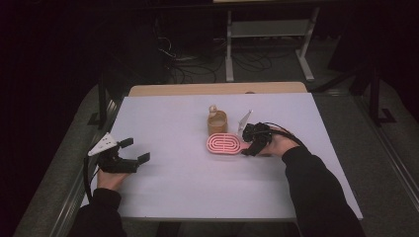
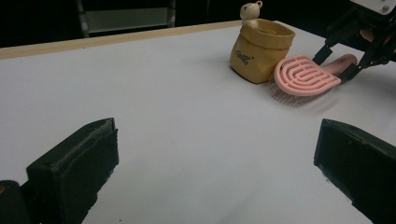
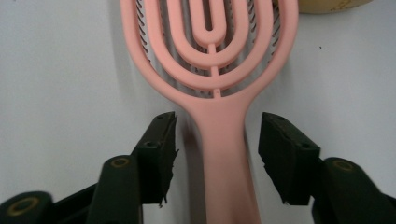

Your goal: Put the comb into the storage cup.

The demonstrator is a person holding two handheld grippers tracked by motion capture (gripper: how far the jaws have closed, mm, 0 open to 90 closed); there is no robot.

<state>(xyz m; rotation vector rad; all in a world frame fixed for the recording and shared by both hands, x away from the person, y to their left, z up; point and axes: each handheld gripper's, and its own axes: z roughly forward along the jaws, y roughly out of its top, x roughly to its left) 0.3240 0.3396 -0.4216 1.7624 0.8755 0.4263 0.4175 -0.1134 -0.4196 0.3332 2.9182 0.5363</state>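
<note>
A pink vented hairbrush (image 1: pixel 223 143) (image 2: pixel 303 74) (image 3: pixel 212 51) lies flat on the white table (image 1: pixel 197 187), its handle pointing right. My right gripper (image 1: pixel 245 148) (image 2: pixel 337 65) (image 3: pixel 217 140) straddles that handle with one jaw on each side. A gap shows between each pad and the handle, so it is open. My left gripper (image 1: pixel 137 150) (image 2: pixel 215 158) rests low at the table's left edge. It is open wide, holds nothing, and points toward the brush.
A small yellow pouch (image 1: pixel 217 122) (image 2: pixel 259 51) with a little bear figure on its rim stands just behind the brush head. A wooden strip (image 1: pixel 217 89) runs along the table's far edge. Beyond it are a metal rack (image 1: pixel 269 29) and floor cables.
</note>
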